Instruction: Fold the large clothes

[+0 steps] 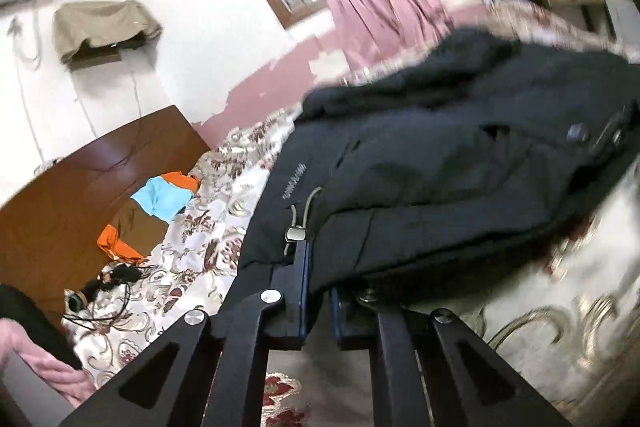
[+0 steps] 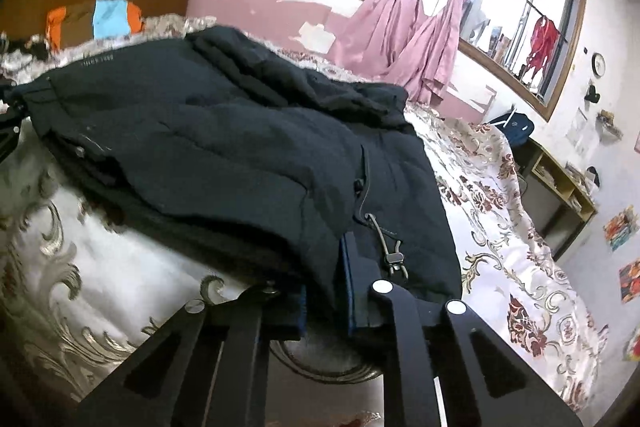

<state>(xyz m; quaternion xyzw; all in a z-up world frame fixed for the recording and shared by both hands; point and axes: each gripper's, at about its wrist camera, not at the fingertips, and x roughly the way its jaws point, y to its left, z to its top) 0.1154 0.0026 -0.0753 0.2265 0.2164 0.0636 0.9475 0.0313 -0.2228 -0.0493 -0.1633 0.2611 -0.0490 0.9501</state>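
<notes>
A large dark navy padded jacket [image 1: 460,155] lies partly folded on the floral bedspread [image 1: 208,227]. It also shows in the right wrist view [image 2: 224,155]. My left gripper [image 1: 318,291] is shut on the jacket's hem beside a grey drawcord toggle [image 1: 295,235], holding that edge lifted off the bed. My right gripper [image 2: 326,303] is shut on the opposite hem corner, next to a metal cord toggle [image 2: 394,257], and lifts it too. The left gripper's black frame [image 2: 10,135] shows at the left edge of the right wrist view.
A brown wooden headboard [image 1: 72,195] stands at the bed's head with orange and blue cloth [image 1: 160,199] near it. Black cables [image 1: 108,279] lie on the bedspread. Pink curtains [image 2: 420,39] hang at the window. A low shelf [image 2: 560,183] stands past the bed's far side.
</notes>
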